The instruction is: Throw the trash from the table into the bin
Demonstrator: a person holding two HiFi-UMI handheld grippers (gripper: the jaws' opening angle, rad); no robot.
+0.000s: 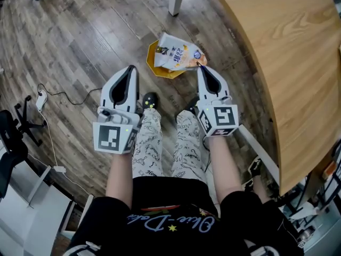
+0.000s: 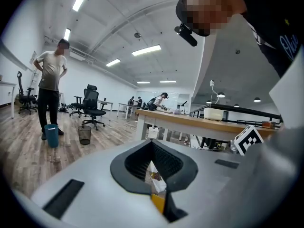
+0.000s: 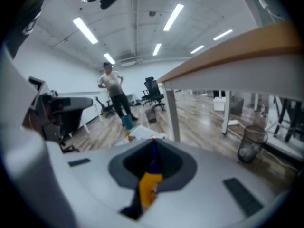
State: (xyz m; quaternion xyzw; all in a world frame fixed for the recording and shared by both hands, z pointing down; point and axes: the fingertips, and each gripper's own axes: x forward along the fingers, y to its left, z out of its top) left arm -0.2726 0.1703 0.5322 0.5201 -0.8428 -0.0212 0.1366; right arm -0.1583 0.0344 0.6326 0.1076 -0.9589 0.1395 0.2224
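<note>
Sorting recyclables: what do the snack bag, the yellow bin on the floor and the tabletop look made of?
Snack bag: glossy printed plastic film, judging by its sheen and crinkles.
Bin: seemingly smooth yellow plastic, though mostly covered.
Tabletop: wood or wood-look laminate, matte, with visible grain.

White snack packet [image 1: 178, 55] printed in orange and blue; yellow bin [image 1: 160, 72]; grey-brown plank floor [image 1: 80, 36]; pale wood desk [image 1: 287, 63]. White left gripper [image 1: 131, 68] and right gripper [image 1: 201, 68], black jaws, black-and-white marker cubes [image 1: 113, 137]. White trousers [image 1: 146, 143], black doodle print.
</note>
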